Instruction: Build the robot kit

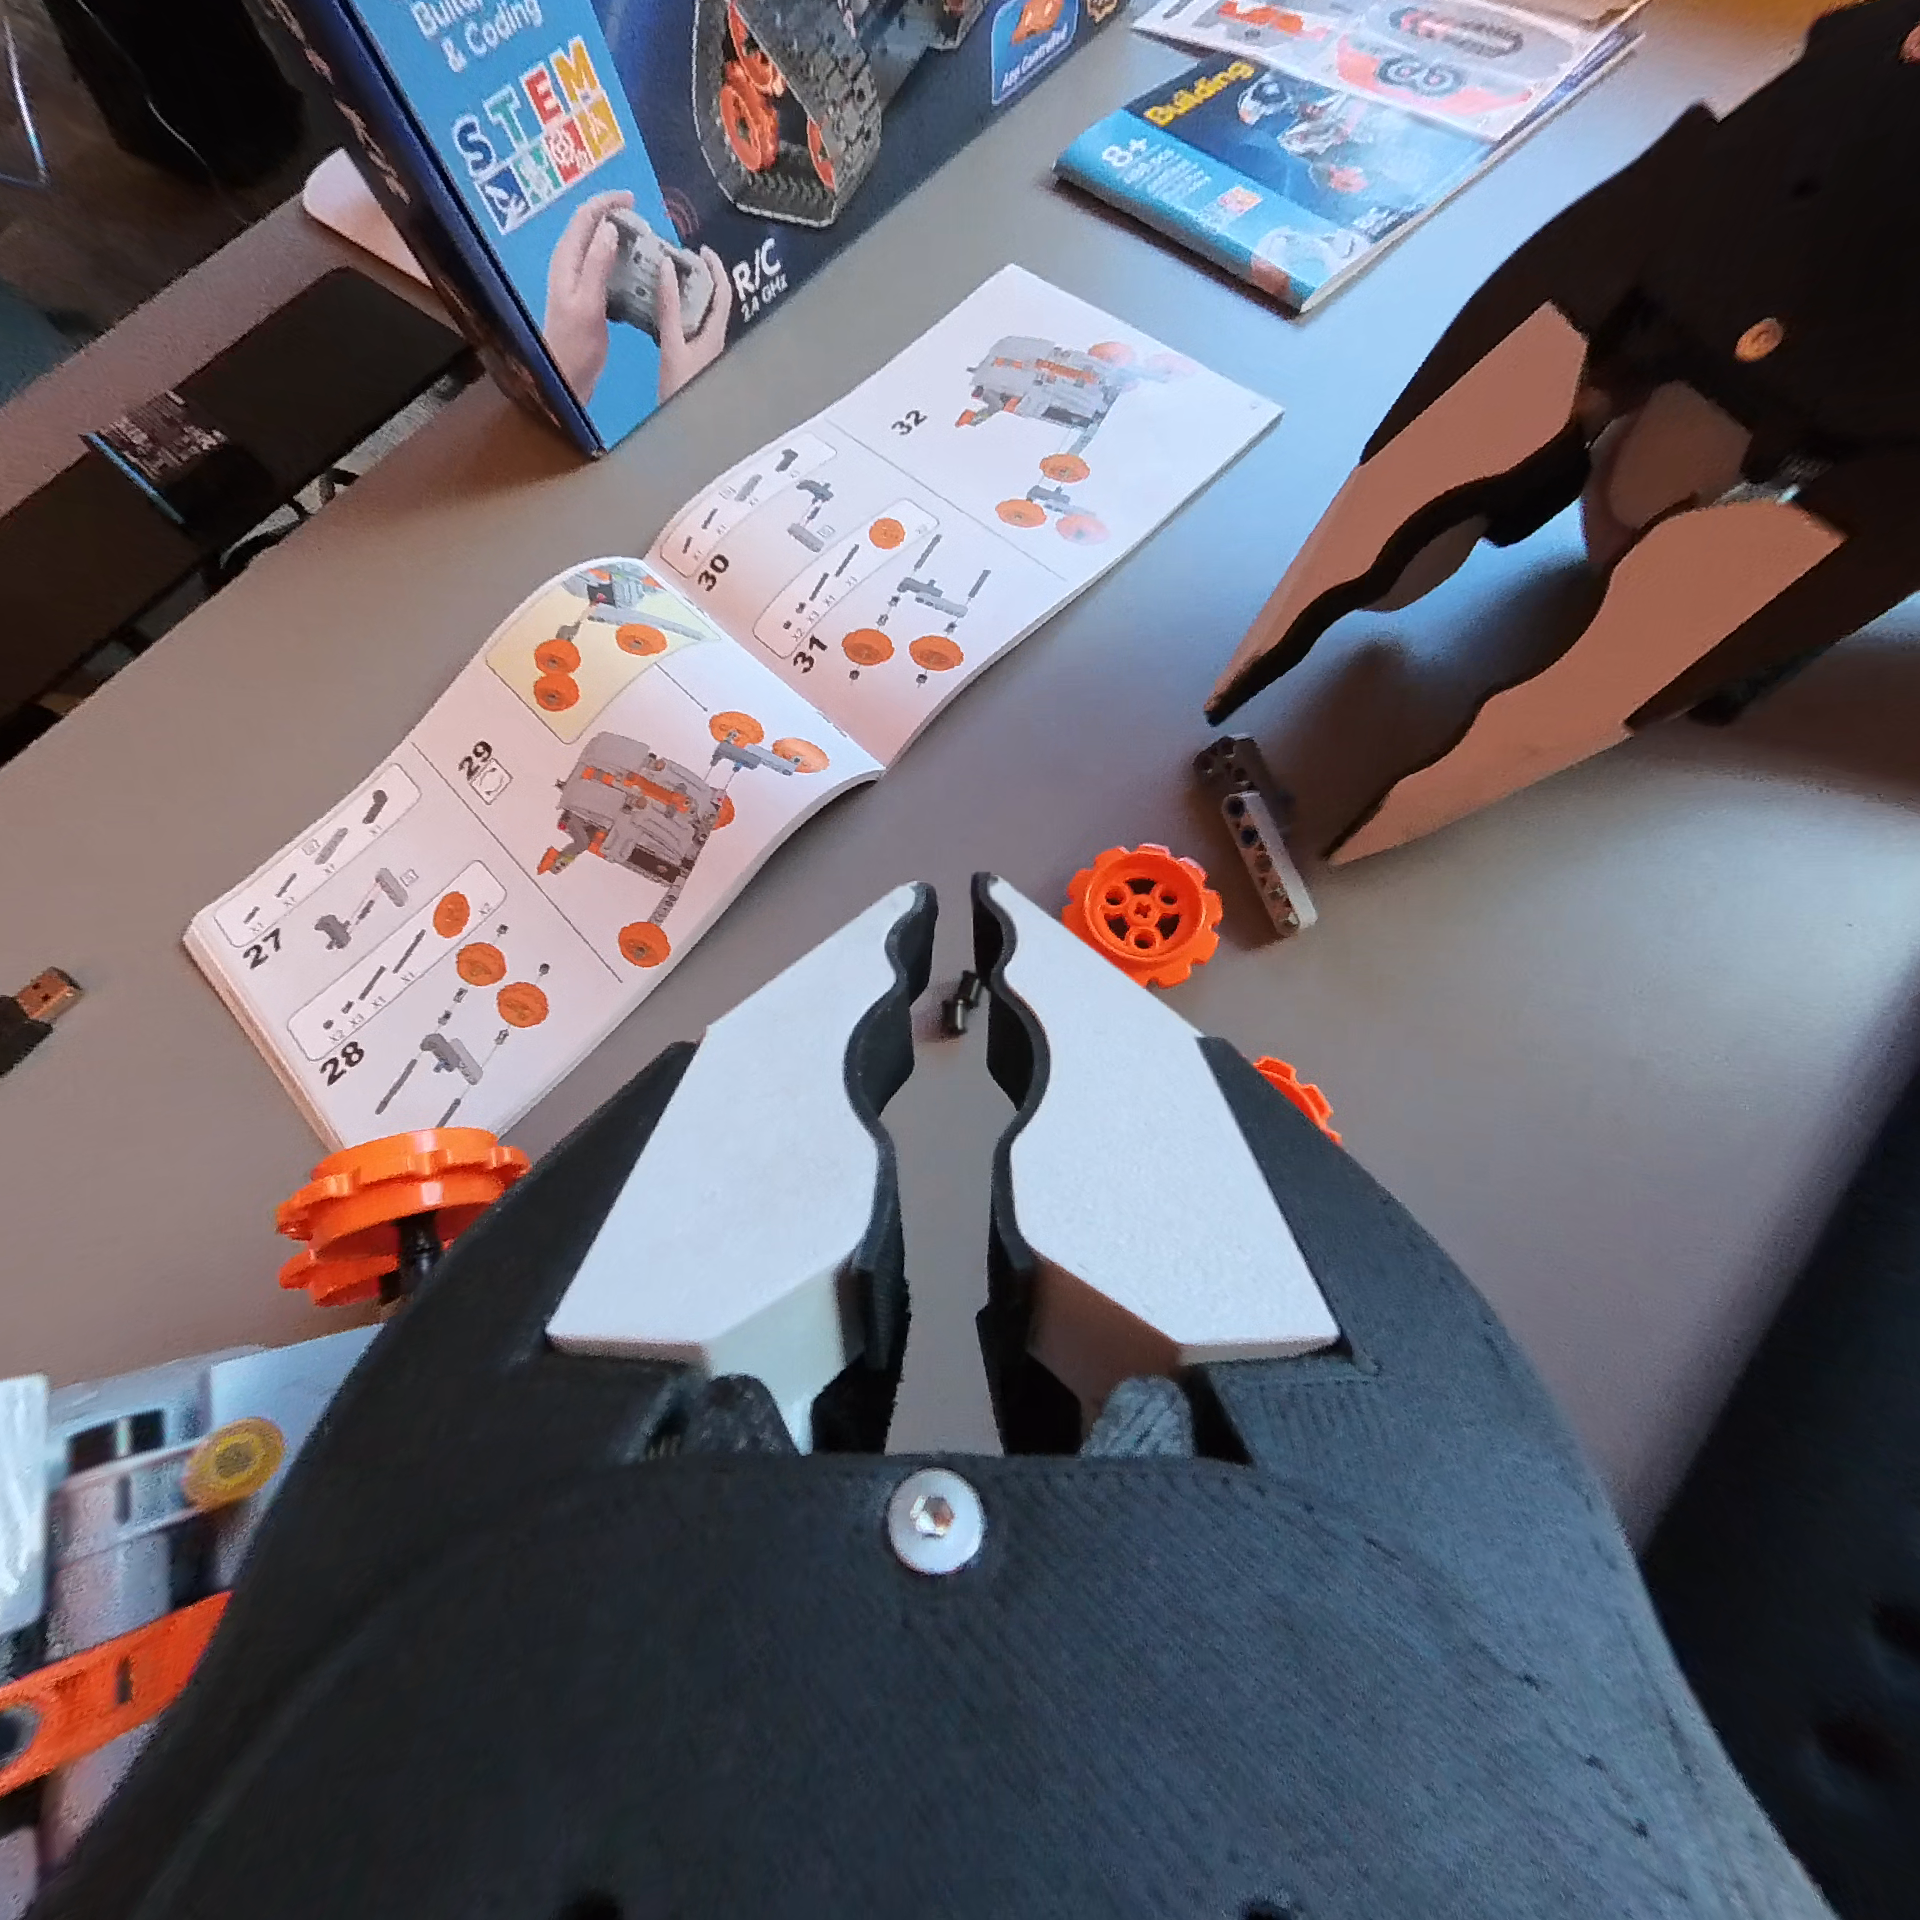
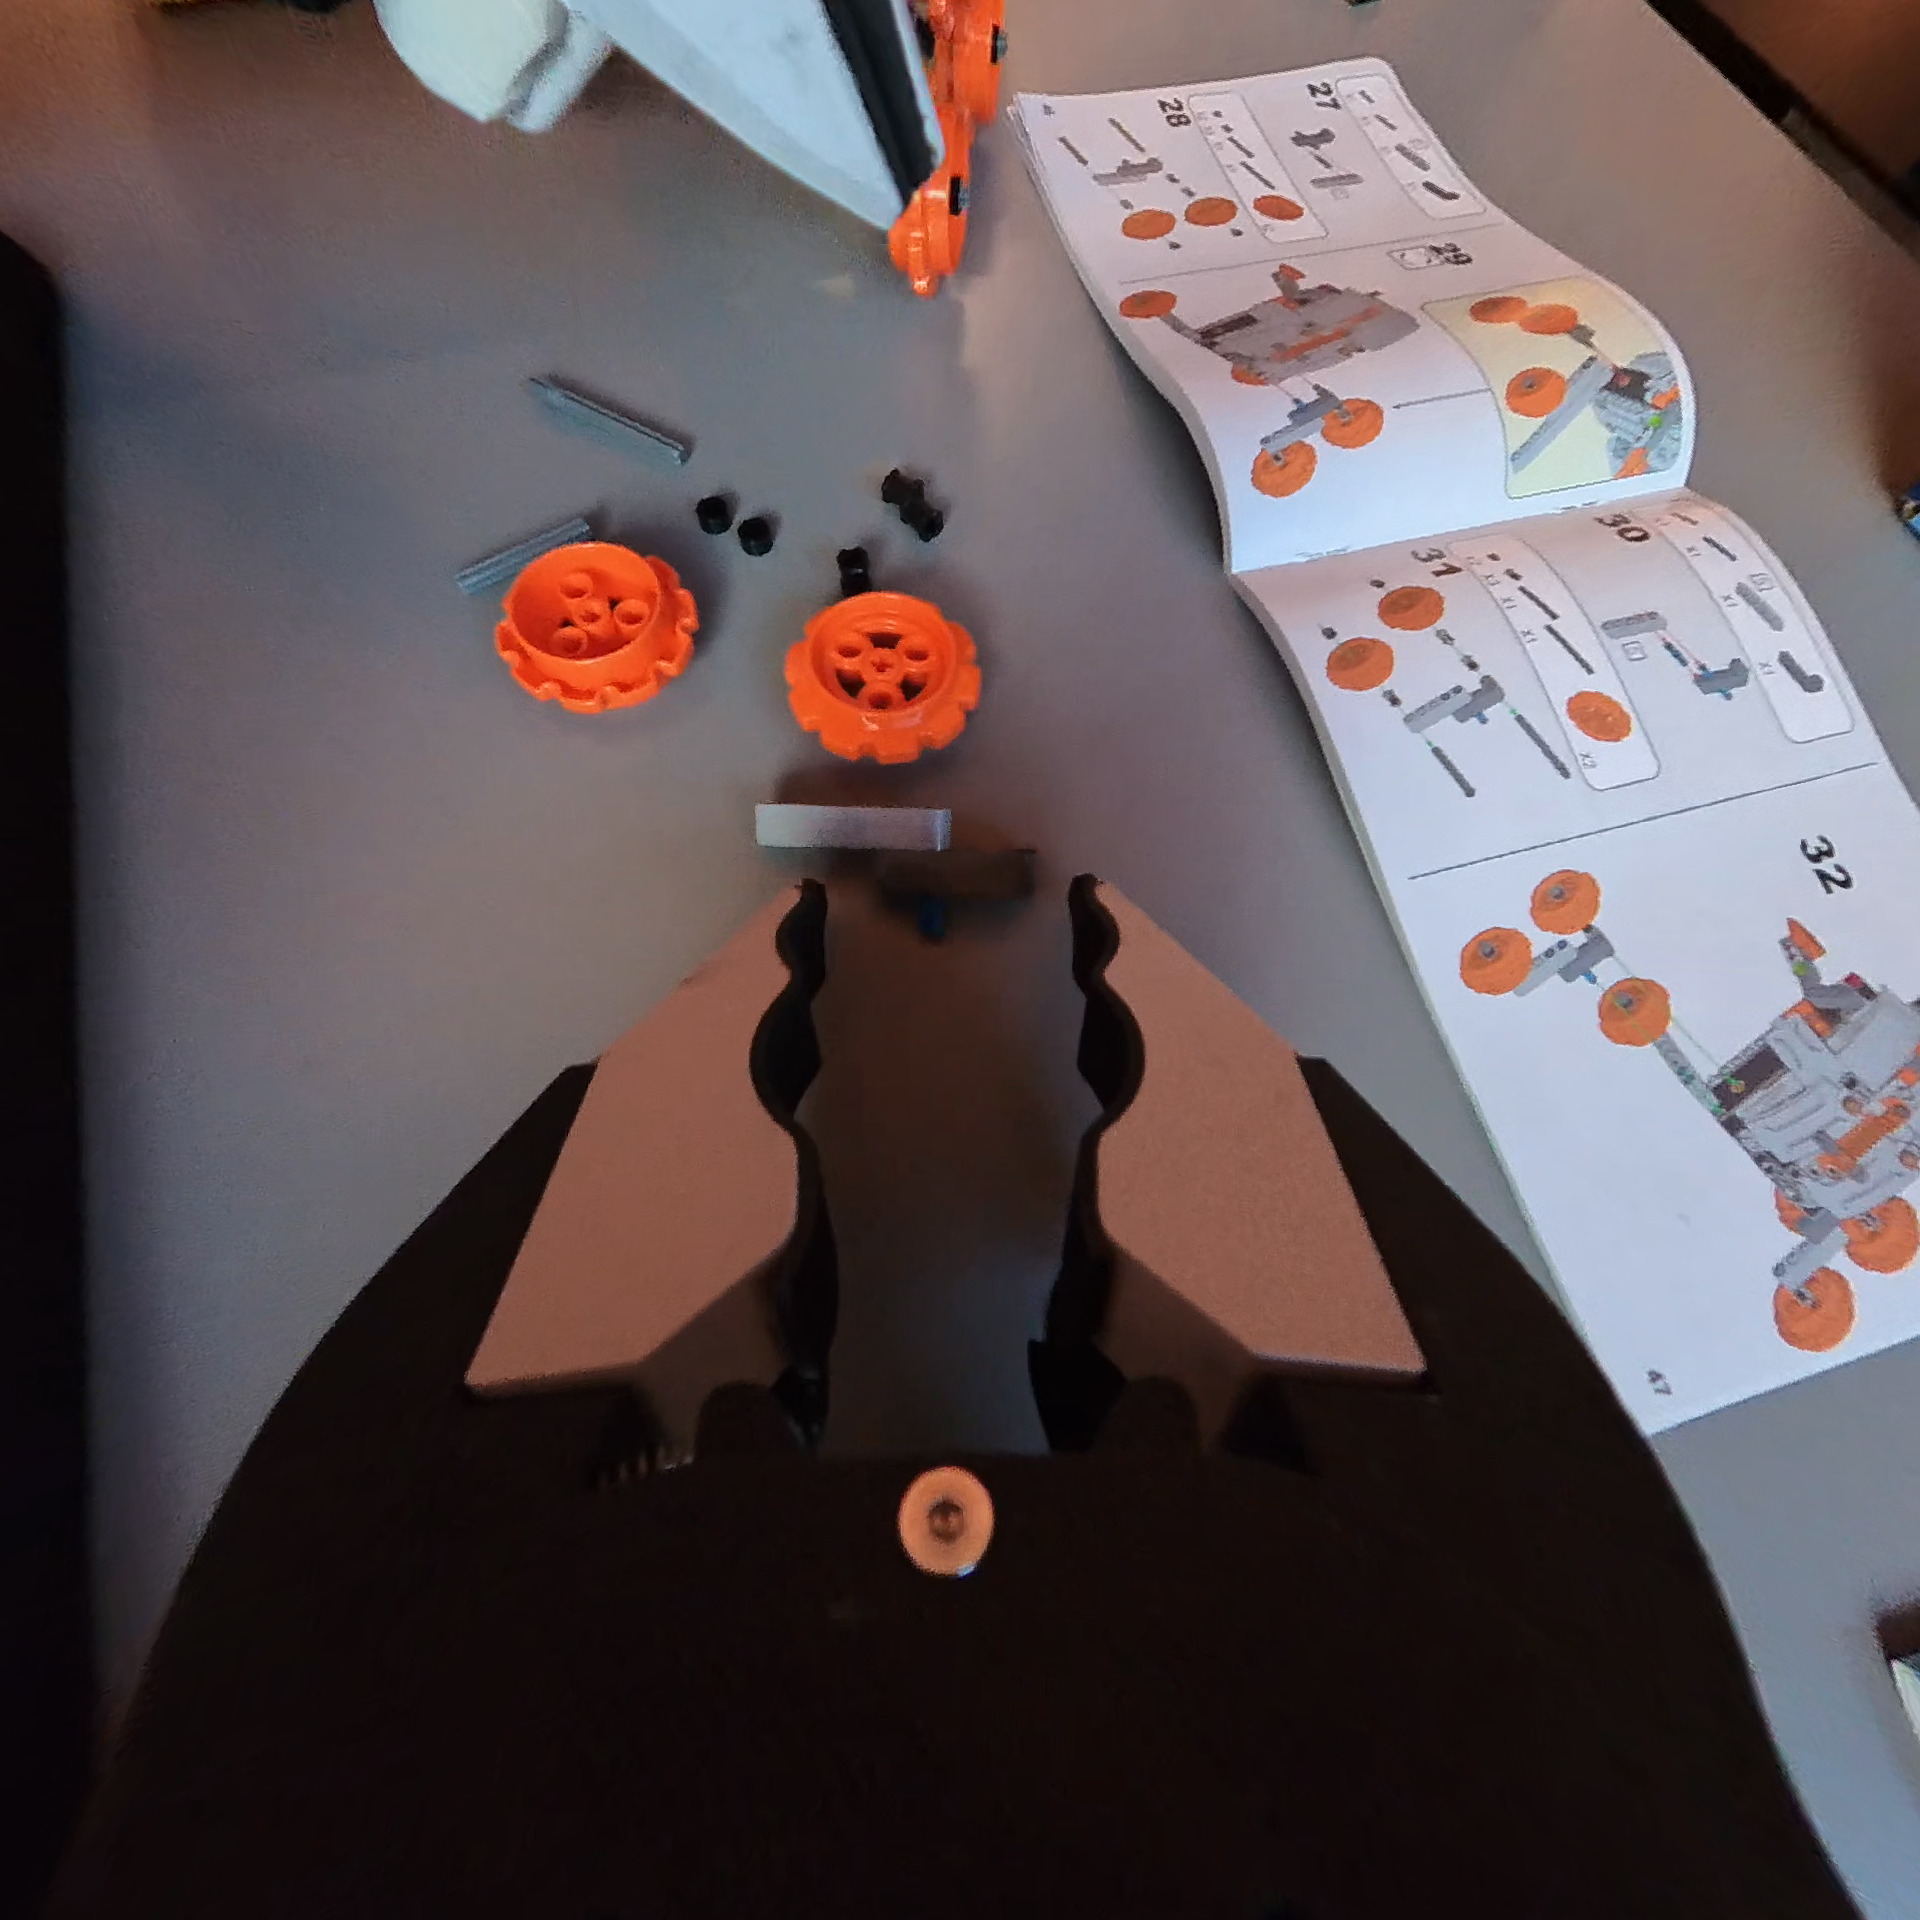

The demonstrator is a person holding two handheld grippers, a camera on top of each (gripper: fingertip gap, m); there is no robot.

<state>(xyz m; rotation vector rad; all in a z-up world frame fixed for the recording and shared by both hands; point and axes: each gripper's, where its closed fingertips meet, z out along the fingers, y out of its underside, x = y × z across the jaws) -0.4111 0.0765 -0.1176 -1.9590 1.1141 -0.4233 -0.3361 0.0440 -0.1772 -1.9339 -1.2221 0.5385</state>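
My left gripper [image 1: 954, 899] is all but shut, with only a thin gap and nothing held, low over the grey table [image 1: 1455, 1091]. A small black pin [image 1: 961, 1006] lies on the table under the gap. An orange wheel [image 1: 1143, 914] lies just right of its tips. My right gripper [image 2: 945, 894] is open, its tips either side of a light grey beam [image 2: 852, 828] joined to a dark grey beam [image 2: 966, 868]. It also shows in the left wrist view [image 1: 1278, 787], straddling the beams [image 1: 1252, 821]. Two orange wheels [image 2: 881, 675] [image 2: 594, 623] lie just beyond.
An open instruction booklet [image 1: 727, 675] [image 2: 1507, 623] lies beside the parts. A toy kit box [image 1: 623, 156] and leaflets [image 1: 1299, 166] stand at the back. An orange wheel pair on an axle [image 1: 395, 1205], grey axles [image 2: 608, 416], black pins [image 2: 909, 499] and a USB dongle [image 1: 36, 1003] lie around. My right fingertips sit around 11 cm from my left ones. My right gripper's tips are some 5 cm from the orange wheel [image 1: 1143, 914]. It turns up in the right wrist view [image 2: 878, 663] as well.
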